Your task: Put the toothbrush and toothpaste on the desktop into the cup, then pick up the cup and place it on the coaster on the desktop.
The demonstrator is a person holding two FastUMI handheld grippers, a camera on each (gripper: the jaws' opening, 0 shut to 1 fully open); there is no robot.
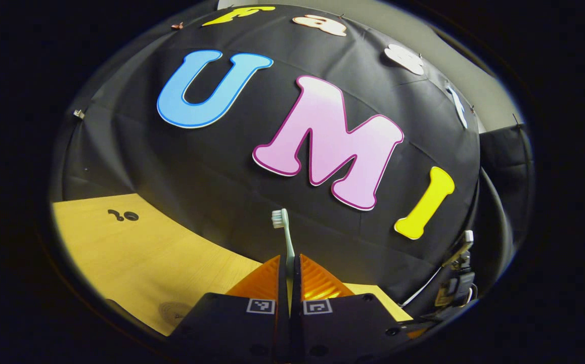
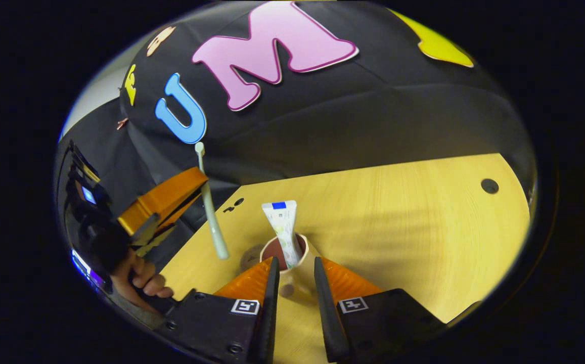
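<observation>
One left gripper [image 1: 289, 283] clamping toothbrush [image 1: 286, 237] upright; right gripper [image 2: 295, 283] gaping near cup [image 2: 286, 255] holding toothpaste [image 2: 283, 222]; lowering handle-first, centred, advisable.

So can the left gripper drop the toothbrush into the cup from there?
Probably yes. The left gripper holds the toothbrush upright in the air, up and to one side of the cup. The toothpaste already stands inside, but the opening beside it looks free, and nothing lies between them.

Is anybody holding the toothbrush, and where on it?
Yes. The left gripper pinches the toothbrush on its handle, bristles up. The right gripper holds nothing; its fingers stand open around the cup.
</observation>
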